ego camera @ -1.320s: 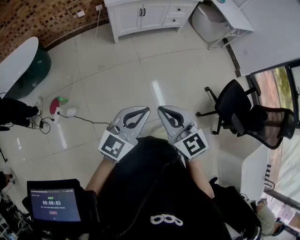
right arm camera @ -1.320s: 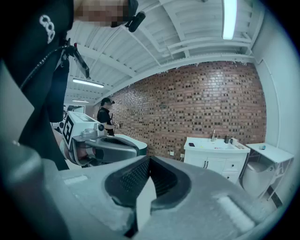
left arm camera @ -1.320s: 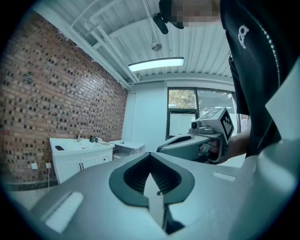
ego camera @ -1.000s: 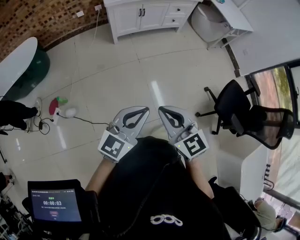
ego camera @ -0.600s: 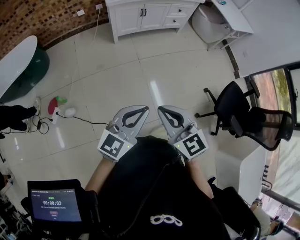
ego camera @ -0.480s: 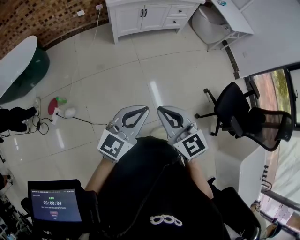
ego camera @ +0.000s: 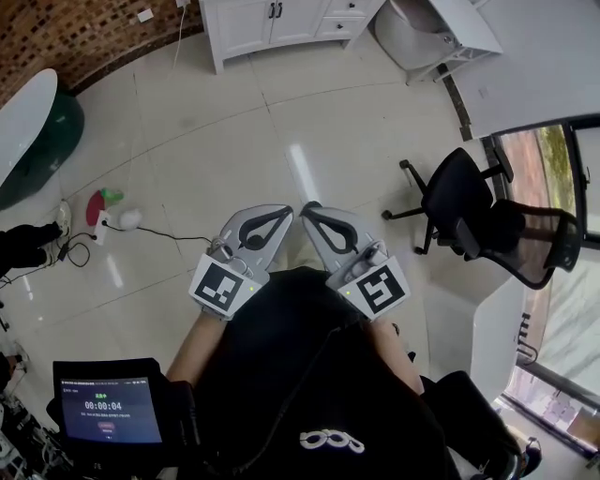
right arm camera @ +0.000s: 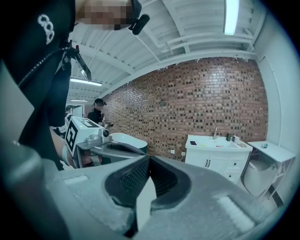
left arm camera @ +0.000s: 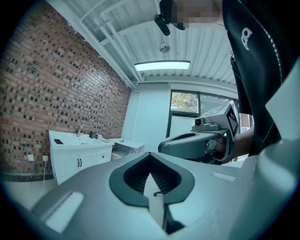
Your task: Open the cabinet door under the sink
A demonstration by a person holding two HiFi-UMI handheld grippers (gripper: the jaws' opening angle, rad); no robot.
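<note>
The white sink cabinet point(ego camera: 281, 19) stands far off against the brick wall, at the top edge of the head view. Its two doors carry small dark handles point(ego camera: 275, 10). It also shows in the left gripper view as the cabinet point(left arm camera: 79, 159) and in the right gripper view as the cabinet point(right arm camera: 220, 157), with a faucet on top. My left gripper point(ego camera: 284, 212) and right gripper point(ego camera: 307, 208) are held close to my chest, tips nearly touching each other. Both are shut with nothing between the jaws, as seen at the left gripper point(left arm camera: 150, 153) and right gripper point(right arm camera: 149, 157).
Glossy tiled floor lies between me and the cabinet. A black office chair point(ego camera: 469, 211) stands at the right and a white tub on a green base point(ego camera: 28, 131) at the left. A cable point(ego camera: 159, 234) and a red-green object point(ego camera: 101, 202) lie on the floor. A person in black point(ego camera: 23, 246) stands at the left edge.
The cabinet has slid toward the top edge of the head view. The two grippers have drawn closer together at the tips; both stay shut.
</note>
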